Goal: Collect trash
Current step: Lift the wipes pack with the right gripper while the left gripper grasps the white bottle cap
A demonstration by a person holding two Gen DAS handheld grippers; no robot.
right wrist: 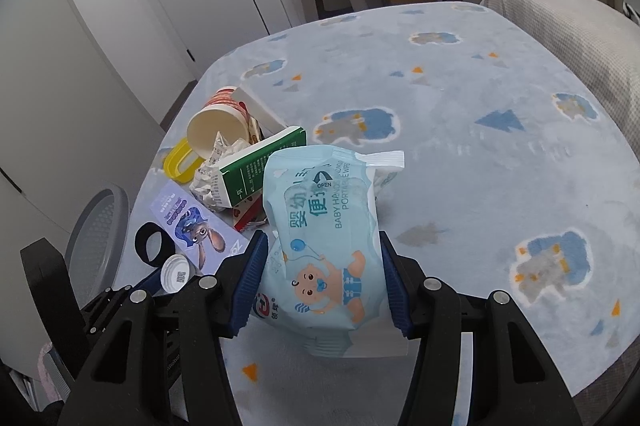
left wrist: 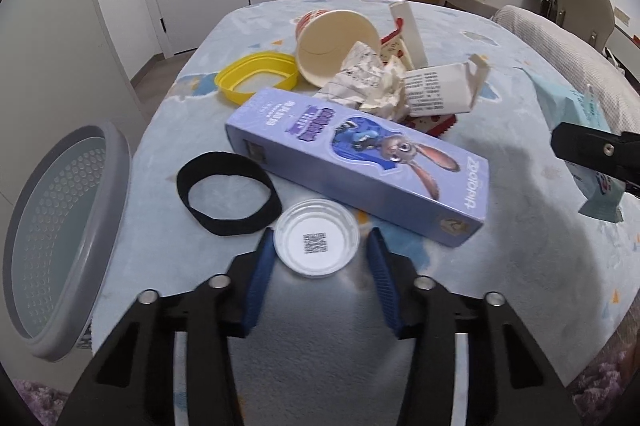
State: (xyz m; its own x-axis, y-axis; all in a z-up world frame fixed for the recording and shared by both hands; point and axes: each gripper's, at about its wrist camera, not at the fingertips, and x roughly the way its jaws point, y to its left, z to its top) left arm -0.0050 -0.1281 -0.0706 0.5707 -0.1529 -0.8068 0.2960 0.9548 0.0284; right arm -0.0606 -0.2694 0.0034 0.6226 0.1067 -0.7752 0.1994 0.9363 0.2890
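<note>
**Collection barely begun: one pack lifted, the heap untouched**

Still spread over the table (left wrist: pixel 500 186), nearly all of the trash. Off to the left of the left jaws, past the table edge, a grey bin (left wrist: pixel 60 234), with nothing visible inside so far as the tilted mouth shows. Just ahead of the left jaws, the long purple box (left wrist: pixel 360 162); beyond it the tipped paper cup (left wrist: pixel 336 46), a white carton (left wrist: pixel 436 90), crumpled paper (left wrist: pixel 368 86), a yellow ring (left wrist: pixel 256 76). Ahead and to the left of the left jaws, a black band (left wrist: pixel 228 194). Smallest and nearest, a white lid (left wrist: pixel 316 242), lying flat between the fingertips of the left gripper (left wrist: pixel 320 246), jaws set wide to either side and not yet touching, as far as can be judged. Judged as the opening stage: one item in hand, one lined up, none visibly binned.

Clamped between the jaws of the right gripper (right wrist: pixel 324 250), a blue wipes pack (right wrist: pixel 320 226), apparently held up off the cloth, though hard to confirm.

Shown only by the right wrist view: the full face of the pack, the green side of the carton, and bare cloth ahead and right of the right jaws. Shown only by the left wrist view: the bin's dimpled inside, the lid's printed code up close, and the gap on each side of the lid. Of the pack, only a corner at the far right there.
</note>
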